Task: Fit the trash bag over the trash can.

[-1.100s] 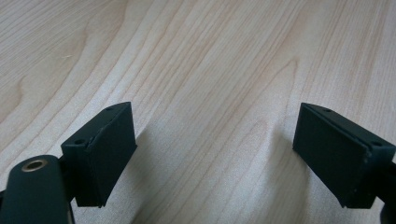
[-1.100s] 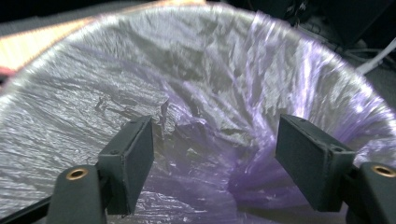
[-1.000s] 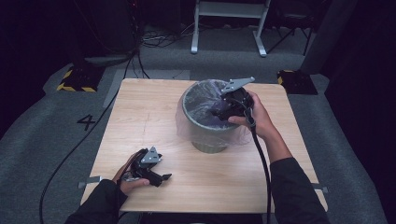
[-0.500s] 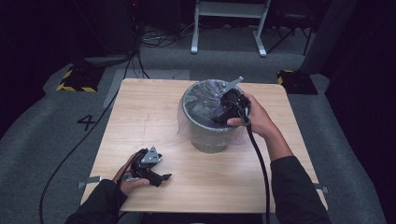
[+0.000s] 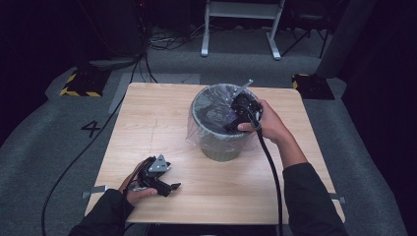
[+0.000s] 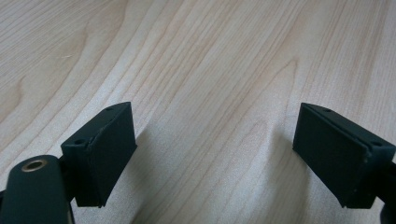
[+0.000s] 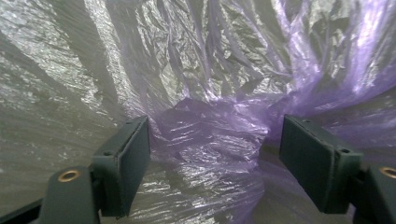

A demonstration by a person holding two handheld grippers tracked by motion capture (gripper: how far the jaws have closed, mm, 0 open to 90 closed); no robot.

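Wooden table (image 5: 147, 128) stands on a grey carpet, and much bare wood lies on its left half and along the near edge. Close to that near edge, at the left, the left gripper (image 5: 169, 187) rests on the wood in the person's left hand; its jaws are spread wide with only table grain between them. Farther back, near the middle, stands the grey bin (image 5: 221, 142), lined with a clear purplish plastic bag (image 7: 205, 135) that hangs over its rim. The right gripper (image 5: 231, 123) dips inside the bin mouth at the right side, jaws apart, with crumpled bag between them but not pinched. Compared with one second ago, the right gripper has sunk a little deeper; the left one has not moved.
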